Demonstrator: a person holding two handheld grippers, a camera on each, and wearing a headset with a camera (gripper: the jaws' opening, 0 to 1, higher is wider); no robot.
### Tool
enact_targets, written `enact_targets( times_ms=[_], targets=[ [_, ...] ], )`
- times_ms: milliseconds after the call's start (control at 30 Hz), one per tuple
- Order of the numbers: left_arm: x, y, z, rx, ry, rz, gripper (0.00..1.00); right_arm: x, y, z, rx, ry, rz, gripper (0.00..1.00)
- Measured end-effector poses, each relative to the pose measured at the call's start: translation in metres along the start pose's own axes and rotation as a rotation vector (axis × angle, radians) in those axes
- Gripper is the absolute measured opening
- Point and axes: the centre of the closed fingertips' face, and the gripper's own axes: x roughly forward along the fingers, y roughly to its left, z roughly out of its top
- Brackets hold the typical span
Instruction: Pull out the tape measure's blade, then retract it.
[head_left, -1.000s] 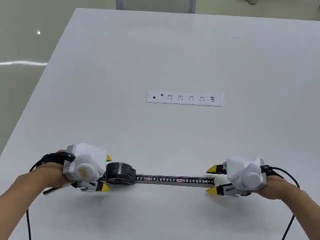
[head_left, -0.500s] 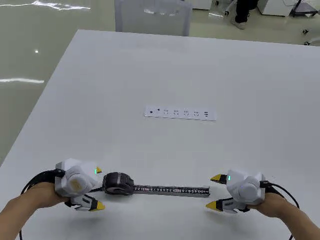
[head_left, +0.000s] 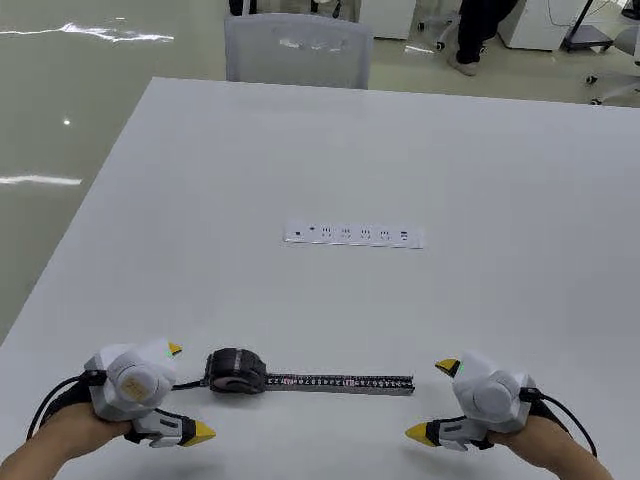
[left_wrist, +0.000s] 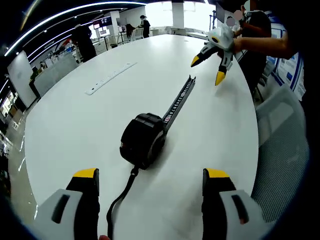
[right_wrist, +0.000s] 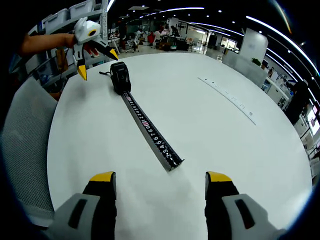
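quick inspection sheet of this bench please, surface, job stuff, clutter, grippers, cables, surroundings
surface: white table, flat, nothing spilled
job's things: round black tape measure case near the front edge, its marked blade extended flat along the table
clutter: long white power strip at mid-table, apart from the tape
grippers: left gripper open, just short of the case; right gripper open, just past the blade tip; neither touching
cables: thin black cord trailing from the case; black cables at both wrists
surroundings: grey chair at the far edge, person standing beyond
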Motion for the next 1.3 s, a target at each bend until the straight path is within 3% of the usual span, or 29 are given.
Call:
enact_targets(
  times_ms=[200,333,700,867,1000,1133,1300],
  targets=[
    [0.0,-0.01,-0.005,-0.056,-0.025,0.027,0.87,-0.005,0.011,-0.008,0.057,-0.022,-0.031,0.77],
    [-0.007,-0.024,-0.003,-0.1,-0.057,0.062,0.9,-0.011,0.02,-0.006,0.092,-0.037,-0.058,0.8],
    [-0.02,-0.045,0.003,-0.187,-0.128,0.131,0.93,-0.025,0.04,0.013,0.178,-0.102,-0.121,0.83],
    [-0.022,-0.047,0.01,-0.275,-0.181,0.167,0.95,-0.03,0.045,0.015,0.204,-0.112,-0.17,0.83],
    [-0.024,-0.049,0.012,-0.29,-0.193,0.191,0.98,-0.033,0.047,0.011,0.213,-0.109,-0.207,0.84],
    [-0.03,-0.049,0.015,-0.341,-0.224,0.218,0.98,-0.039,0.052,0.012,0.285,-0.131,-0.235,0.84],
    [-0.031,-0.052,0.012,-0.354,-0.214,0.238,0.98,-0.043,0.055,0.015,0.325,-0.156,-0.273,0.86]
  ],
)
